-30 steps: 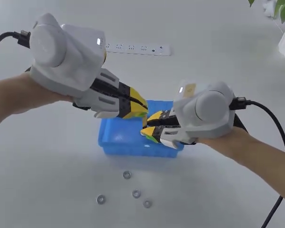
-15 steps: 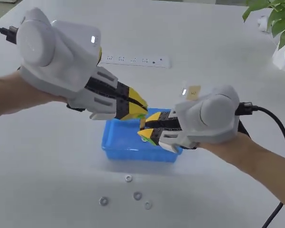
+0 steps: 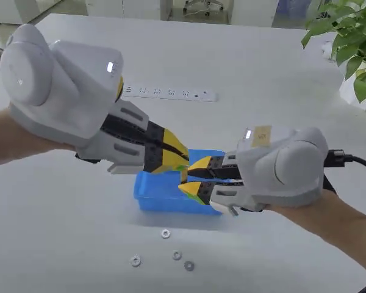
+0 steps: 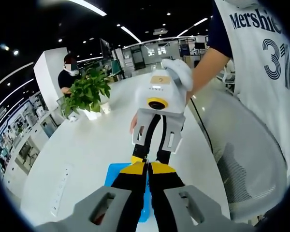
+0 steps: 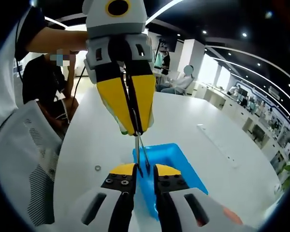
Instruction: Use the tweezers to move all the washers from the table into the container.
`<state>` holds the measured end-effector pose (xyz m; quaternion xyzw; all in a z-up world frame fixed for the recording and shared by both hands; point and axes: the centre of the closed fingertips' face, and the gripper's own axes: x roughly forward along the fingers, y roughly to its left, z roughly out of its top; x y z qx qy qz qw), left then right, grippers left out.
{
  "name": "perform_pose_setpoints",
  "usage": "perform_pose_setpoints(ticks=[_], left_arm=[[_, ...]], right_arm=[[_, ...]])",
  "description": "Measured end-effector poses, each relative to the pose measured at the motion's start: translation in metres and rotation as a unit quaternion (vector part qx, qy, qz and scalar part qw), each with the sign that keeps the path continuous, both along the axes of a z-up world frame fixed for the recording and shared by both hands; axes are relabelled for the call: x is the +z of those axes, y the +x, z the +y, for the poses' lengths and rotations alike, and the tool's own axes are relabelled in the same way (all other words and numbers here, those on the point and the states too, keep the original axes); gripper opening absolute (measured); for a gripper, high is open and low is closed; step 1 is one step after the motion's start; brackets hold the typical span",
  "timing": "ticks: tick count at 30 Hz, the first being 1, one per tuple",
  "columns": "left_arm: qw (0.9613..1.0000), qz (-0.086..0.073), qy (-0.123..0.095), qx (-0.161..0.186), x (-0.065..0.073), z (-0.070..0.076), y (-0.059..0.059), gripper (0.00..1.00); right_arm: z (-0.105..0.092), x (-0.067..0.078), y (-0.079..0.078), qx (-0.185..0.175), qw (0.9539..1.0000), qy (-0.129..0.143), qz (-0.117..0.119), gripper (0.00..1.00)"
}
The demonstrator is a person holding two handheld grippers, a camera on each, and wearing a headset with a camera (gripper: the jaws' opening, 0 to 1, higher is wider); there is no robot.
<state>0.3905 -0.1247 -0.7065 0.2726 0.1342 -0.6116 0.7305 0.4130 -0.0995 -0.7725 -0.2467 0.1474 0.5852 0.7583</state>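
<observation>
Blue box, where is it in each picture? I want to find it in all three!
Head view: the blue container sits in the middle, just under the yellow jaw tips.
Left gripper view: the blue container peeks out at the bottom middle, behind that gripper's own jaws.
Right gripper view: the blue container is in the lower middle, just past the jaws.
Shared landmark: the white power strip lies on the table a little away from it.

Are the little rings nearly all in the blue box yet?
Barely started. Done: the left gripper is shut on the tweezers, over the blue container. In hand: the tweezers carry no washer I can see; the right gripper is open by their tips. Left: four washers lie on the table, and I see none in the container.
</observation>
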Motion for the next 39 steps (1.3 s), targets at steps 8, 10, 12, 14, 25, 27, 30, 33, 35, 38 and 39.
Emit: perform_pose_setpoints(ticks=[8, 10, 12, 14, 25, 27, 30, 33, 35, 38, 39], left_arm=[[0.9998, 0.017, -0.001, -0.008, -0.015, -0.006, -0.024, 0.05], [0.9997, 0.023, -0.002, -0.009, -0.019, -0.007, -0.029, 0.05], [0.9994, 0.032, -0.002, -0.008, -0.024, -0.008, -0.033, 0.05], [0.9992, 0.040, -0.002, -0.009, -0.030, -0.009, -0.036, 0.06], [0.9962, 0.086, -0.010, -0.004, -0.059, -0.013, -0.052, 0.05], [0.9955, 0.094, -0.013, -0.002, -0.063, -0.015, -0.055, 0.06], [0.9946, 0.102, -0.017, 0.001, -0.069, -0.016, -0.059, 0.06], [0.9941, 0.107, -0.017, 0.003, -0.073, -0.016, -0.061, 0.06], [0.9938, 0.110, -0.015, 0.005, -0.074, -0.016, -0.062, 0.06], [0.9934, 0.112, -0.019, 0.006, -0.074, -0.017, -0.062, 0.06], [0.9935, 0.112, -0.020, 0.008, -0.074, -0.017, -0.061, 0.06]], right_arm=[[-0.007, -0.013, -0.028, 0.013, 0.9997, -0.018, 0.011, 0.16], [-0.008, -0.017, -0.033, 0.012, 0.9997, -0.015, 0.017, 0.16], [-0.009, -0.023, -0.037, 0.008, 0.9995, -0.013, 0.030, 0.16], [-0.010, -0.028, -0.040, 0.007, 0.9993, -0.011, 0.035, 0.16], [-0.016, -0.055, -0.065, 0.014, 0.9973, -0.021, 0.069, 0.16], [-0.017, -0.059, -0.068, 0.017, 0.9969, -0.026, 0.072, 0.16], [-0.018, -0.063, -0.072, 0.019, 0.9963, -0.030, 0.078, 0.16], [-0.018, -0.066, -0.074, 0.018, 0.9959, -0.028, 0.084, 0.16], [-0.018, -0.067, -0.075, 0.019, 0.9956, -0.028, 0.087, 0.16], [-0.018, -0.068, -0.075, 0.019, 0.9954, -0.028, 0.090, 0.16], [-0.018, -0.068, -0.075, 0.018, 0.9954, -0.027, 0.091, 0.16]])
